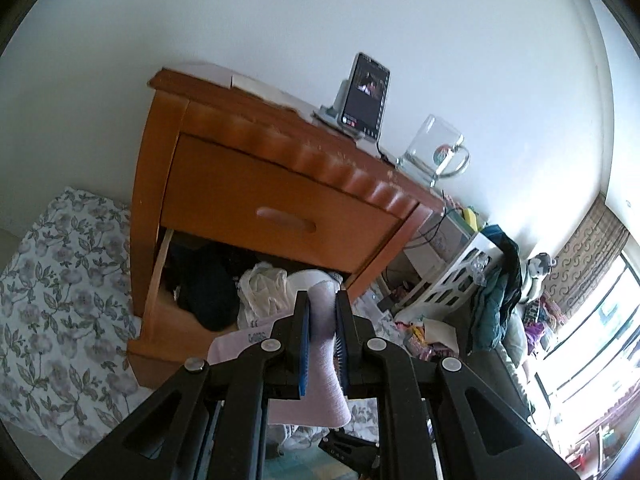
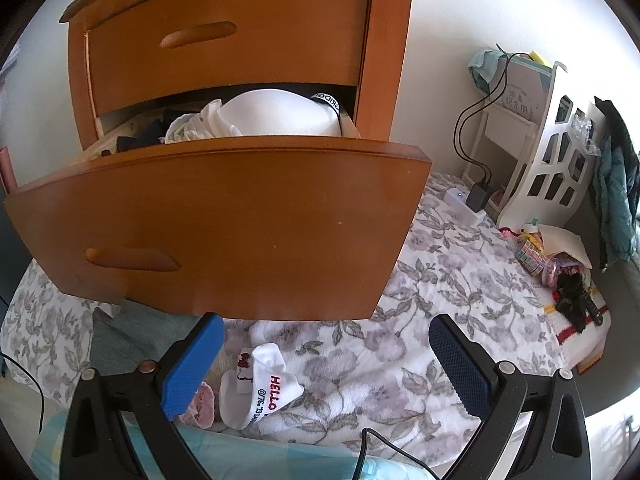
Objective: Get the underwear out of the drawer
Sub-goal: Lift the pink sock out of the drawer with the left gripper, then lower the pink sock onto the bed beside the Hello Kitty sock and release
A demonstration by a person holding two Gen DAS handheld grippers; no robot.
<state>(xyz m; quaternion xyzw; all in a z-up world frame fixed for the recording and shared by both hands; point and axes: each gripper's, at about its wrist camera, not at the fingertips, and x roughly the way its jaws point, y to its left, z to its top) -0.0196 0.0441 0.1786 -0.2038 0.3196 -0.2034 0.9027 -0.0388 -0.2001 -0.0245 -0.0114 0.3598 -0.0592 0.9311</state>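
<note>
Bedroom setting: white wall behind, floral bedspread [image 2: 460,280] below, wooden nightstand [image 1: 224,128] standing against the wall. Item one, far left of the nightstand: lower drawer [image 2: 224,216], pulled well out, its front hanging over the bedspread; upper drawer closed. Item two, inside the drawer from its left side to its right: dark garments [image 1: 208,280], then crumpled white fabric [image 1: 262,288], then a white rounded piece [image 2: 280,116] with a black lettered waistband [image 2: 328,102] at the right rear corner. Item three: left gripper [image 1: 322,320], jaws nearly closed and pinching a pale pink knit garment [image 1: 326,360], presumably the underwear, which hangs from the pads in front of the drawer's right end, clear of the pile. Item four: right gripper [image 2: 326,368], jaws spread wide and holding nothing, poised under the drawer's front edge above white printed socks [image 2: 260,384] lying on the bedspread. Item five, on the nightstand's top toward its right edge: phone on a stand [image 1: 366,96] and glass mug [image 1: 436,148]. Handling note: the lift looks well advanced; judged best to keep the pinch firm, carry the trailing end fully past the drawer front so it snags nothing, and set it on open bedspread.
</note>
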